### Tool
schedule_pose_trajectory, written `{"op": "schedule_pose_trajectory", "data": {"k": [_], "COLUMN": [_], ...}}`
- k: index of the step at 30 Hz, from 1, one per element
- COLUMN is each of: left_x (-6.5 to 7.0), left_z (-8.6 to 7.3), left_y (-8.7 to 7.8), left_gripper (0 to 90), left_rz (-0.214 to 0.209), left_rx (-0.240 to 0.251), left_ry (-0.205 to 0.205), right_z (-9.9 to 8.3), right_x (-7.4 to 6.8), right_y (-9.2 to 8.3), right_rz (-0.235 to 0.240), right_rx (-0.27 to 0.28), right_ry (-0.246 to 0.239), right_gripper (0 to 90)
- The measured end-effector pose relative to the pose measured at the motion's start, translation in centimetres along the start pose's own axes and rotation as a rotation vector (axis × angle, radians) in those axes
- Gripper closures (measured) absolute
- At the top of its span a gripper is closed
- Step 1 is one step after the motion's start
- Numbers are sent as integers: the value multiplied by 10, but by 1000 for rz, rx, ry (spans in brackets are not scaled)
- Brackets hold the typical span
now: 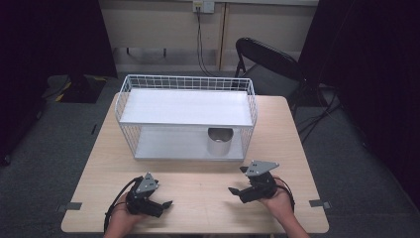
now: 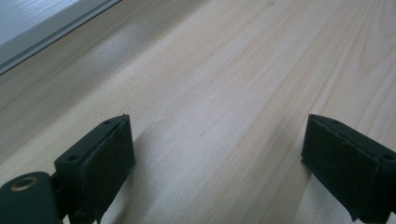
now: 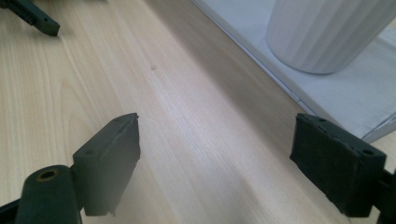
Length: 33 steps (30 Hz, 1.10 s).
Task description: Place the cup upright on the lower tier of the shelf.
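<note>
A pale wooden table (image 1: 198, 183) carries a white wire shelf rack (image 1: 186, 114) with a ribbed white cup (image 1: 219, 141) on its lower tier, while a black folding chair (image 1: 267, 59) stands behind near a wall socket (image 1: 203, 6).

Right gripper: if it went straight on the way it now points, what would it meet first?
Probably bare wooden table, then the left gripper opposite. The right gripper points leftward; the ribbed white cup sits off to its side.
</note>
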State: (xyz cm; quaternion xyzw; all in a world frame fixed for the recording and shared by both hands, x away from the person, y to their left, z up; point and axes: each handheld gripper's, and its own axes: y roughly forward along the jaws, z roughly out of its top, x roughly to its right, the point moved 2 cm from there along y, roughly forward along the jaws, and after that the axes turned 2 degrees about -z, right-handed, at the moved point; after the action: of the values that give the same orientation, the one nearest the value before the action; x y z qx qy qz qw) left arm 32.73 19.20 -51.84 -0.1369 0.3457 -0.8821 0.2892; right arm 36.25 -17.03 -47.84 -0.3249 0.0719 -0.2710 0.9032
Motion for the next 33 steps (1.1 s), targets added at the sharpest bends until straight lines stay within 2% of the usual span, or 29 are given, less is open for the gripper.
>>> {"op": "schedule_pose_trajectory", "data": {"k": [19,33], "left_x": [0,0], "left_z": [0,0], "left_y": [0,0], "left_gripper": [88,87], "left_rz": [0,0], "left_rx": [0,0], "left_ry": [0,0], "right_z": [-29,-42], "right_x": [2,4], "right_y": [-1,1], "right_rz": [1,-7], "right_rx": [-34,-72], "right_ry": [15,18], "right_gripper": [148,147]}}
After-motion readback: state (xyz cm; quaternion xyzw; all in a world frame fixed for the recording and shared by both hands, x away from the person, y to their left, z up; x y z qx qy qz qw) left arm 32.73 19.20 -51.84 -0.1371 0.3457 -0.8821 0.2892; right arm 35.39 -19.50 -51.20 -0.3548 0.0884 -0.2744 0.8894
